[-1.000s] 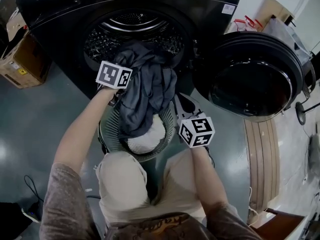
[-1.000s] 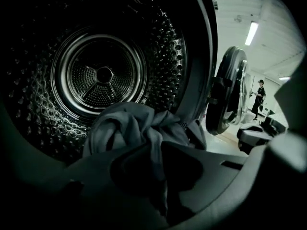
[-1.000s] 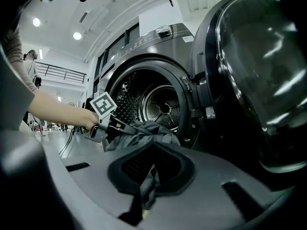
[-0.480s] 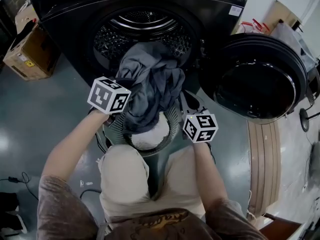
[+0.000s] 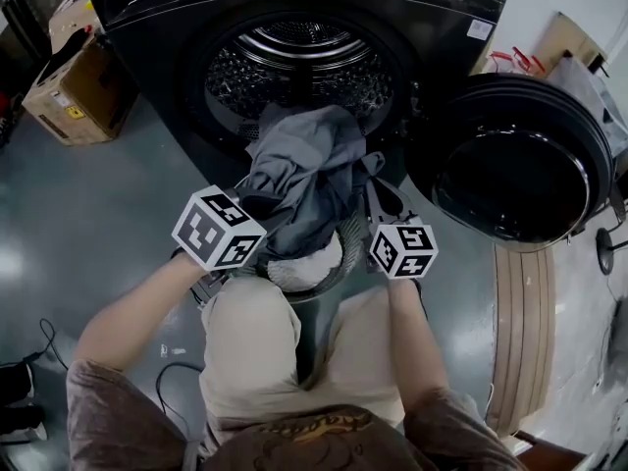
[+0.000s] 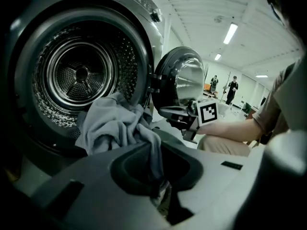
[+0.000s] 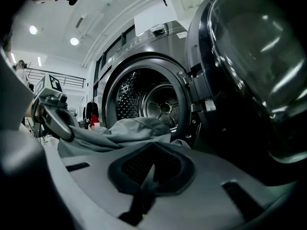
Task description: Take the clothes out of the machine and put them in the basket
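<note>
The garment (image 5: 309, 175), centre frame, looks soft, light and limp. The left gripper (image 6: 159, 188) and right gripper (image 7: 140, 193) each clamp a bunched fold, probably the best hold.

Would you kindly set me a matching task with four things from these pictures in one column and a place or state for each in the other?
Things:
1. grey garment
2. machine door
3. basket
4. cardboard box

Places or states:
A. swung open, at right in the head view
B. far left in the head view
C. clamped in the left gripper and the right gripper
D. directly beneath the garment

Pairs: 1-C, 2-A, 3-D, 4-B
</note>
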`<state>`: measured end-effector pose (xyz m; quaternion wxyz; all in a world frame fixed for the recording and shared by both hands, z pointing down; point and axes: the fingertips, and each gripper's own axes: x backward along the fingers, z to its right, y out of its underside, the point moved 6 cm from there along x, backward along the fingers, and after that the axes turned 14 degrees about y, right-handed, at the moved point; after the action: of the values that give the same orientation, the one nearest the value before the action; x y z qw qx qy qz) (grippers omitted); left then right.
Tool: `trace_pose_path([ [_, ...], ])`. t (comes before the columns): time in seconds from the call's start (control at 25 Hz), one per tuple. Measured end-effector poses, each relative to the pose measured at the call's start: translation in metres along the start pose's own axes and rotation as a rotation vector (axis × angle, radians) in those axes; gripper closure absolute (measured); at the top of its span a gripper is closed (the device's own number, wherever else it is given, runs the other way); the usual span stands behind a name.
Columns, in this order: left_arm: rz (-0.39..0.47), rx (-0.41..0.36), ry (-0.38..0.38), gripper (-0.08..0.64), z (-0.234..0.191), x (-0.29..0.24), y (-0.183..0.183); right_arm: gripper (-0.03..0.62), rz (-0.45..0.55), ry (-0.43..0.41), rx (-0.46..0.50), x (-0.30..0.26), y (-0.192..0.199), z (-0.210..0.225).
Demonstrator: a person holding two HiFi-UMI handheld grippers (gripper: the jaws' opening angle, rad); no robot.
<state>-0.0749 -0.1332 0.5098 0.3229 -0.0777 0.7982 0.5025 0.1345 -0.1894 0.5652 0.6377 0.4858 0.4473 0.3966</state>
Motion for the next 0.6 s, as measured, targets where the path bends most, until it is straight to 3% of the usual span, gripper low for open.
trace_pose_path([
  [0.24,0.014,-0.004,-0.025,0.503,-0.001,0.004,0.004,0.595,0.003,0.002,-0.002,0.003,-0.001,0.0],
  [0.44,0.149,-0.034,-0.085,0.3,-0.015,0.008,-0.011,0.595,0.007,0.002,0.0,0.007,-0.004,0.0],
  [0.6,0.19,-0.057,-0.173,0.245,-0.046,0.007,-0.024,0.595,0.012,0.0,0.012,0.012,-0.007,-0.002],
])
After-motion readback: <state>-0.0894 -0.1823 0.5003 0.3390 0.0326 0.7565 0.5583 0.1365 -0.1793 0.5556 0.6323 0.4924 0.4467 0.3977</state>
